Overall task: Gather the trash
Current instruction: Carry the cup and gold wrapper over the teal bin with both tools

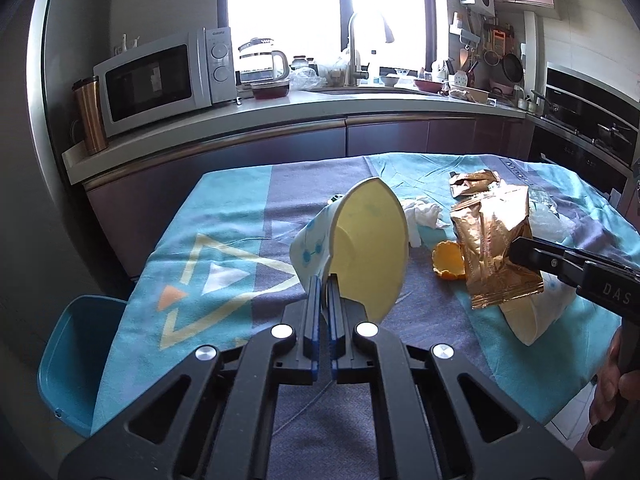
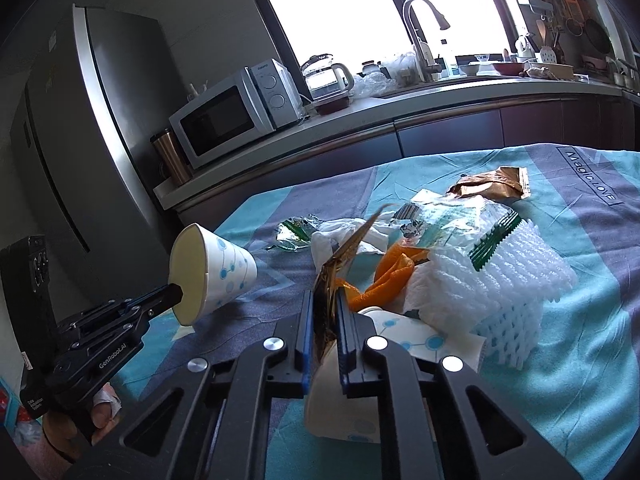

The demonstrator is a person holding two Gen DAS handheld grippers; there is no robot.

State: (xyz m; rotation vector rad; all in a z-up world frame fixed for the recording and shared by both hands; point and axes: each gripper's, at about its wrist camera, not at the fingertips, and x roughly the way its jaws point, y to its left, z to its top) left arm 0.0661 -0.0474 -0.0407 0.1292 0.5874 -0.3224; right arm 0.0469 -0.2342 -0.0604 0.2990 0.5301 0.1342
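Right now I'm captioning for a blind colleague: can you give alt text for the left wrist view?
The left gripper pinches the rim of a paper cup, holding it above a blue patterned tablecloth. To its right, the right gripper holds a gold foil wrapper near an orange peel.

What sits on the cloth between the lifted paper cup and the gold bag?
A crumpled white tissue and an orange peel lie between the paper cup and the gold bag, seen in the left wrist view.
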